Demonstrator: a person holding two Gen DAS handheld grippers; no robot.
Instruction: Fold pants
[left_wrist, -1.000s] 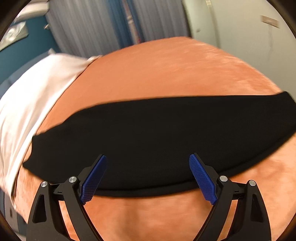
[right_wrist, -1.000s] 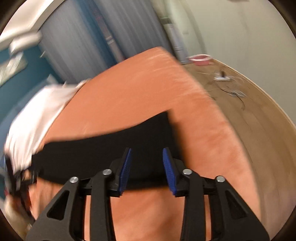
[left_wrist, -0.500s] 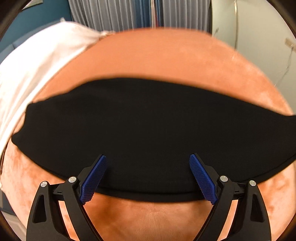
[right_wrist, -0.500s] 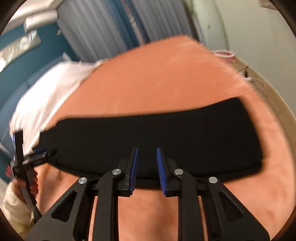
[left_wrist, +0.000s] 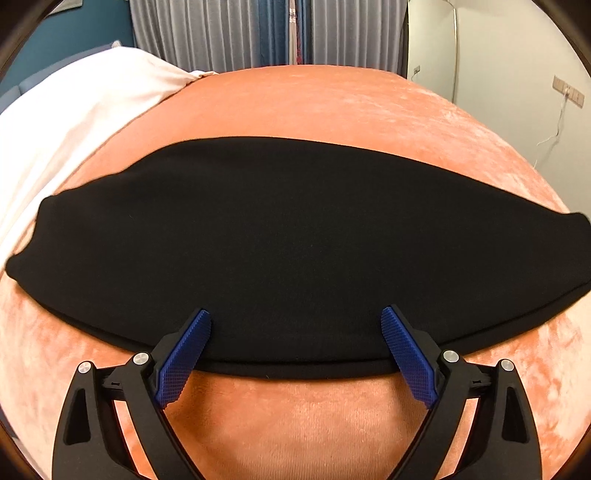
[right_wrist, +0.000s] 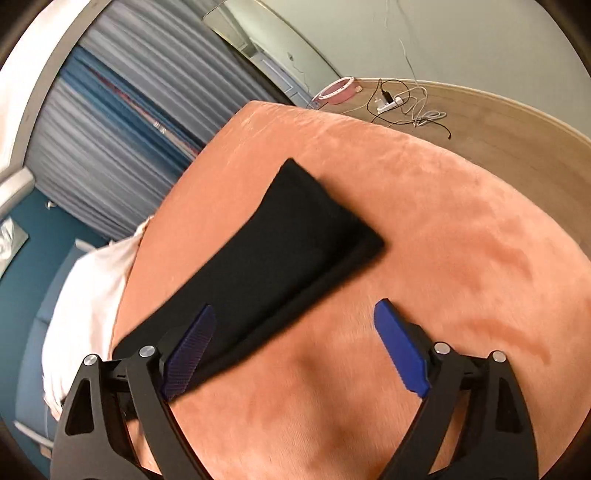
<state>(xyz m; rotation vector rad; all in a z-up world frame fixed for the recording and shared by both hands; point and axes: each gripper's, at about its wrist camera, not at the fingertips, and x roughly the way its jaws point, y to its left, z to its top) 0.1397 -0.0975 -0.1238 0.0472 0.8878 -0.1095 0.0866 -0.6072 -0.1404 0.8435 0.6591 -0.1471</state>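
Observation:
The black pants (left_wrist: 288, 251) lie flat in a long folded strip across the orange bedcover (left_wrist: 317, 103). My left gripper (left_wrist: 295, 332) is open and empty, its blue pads over the strip's near long edge, close to its middle. In the right wrist view the pants (right_wrist: 291, 243) run diagonally from lower left to their far end at upper right. My right gripper (right_wrist: 293, 332) is open and empty above the bedcover (right_wrist: 443, 229), its left pad over the near edge of the pants, its right pad over bare cover.
A white sheet (left_wrist: 66, 122) covers the bed's left side. Grey and blue curtains (left_wrist: 258, 33) hang behind the bed. In the right wrist view, wooden floor (right_wrist: 491, 118) lies beyond the bed's right edge with a power strip and cables (right_wrist: 399, 99) and a pink ring (right_wrist: 338, 90).
My right gripper has opened wide from nearly shut and turned, so the pants now run diagonally in its view. My left gripper stayed open and moved closer over the pants.

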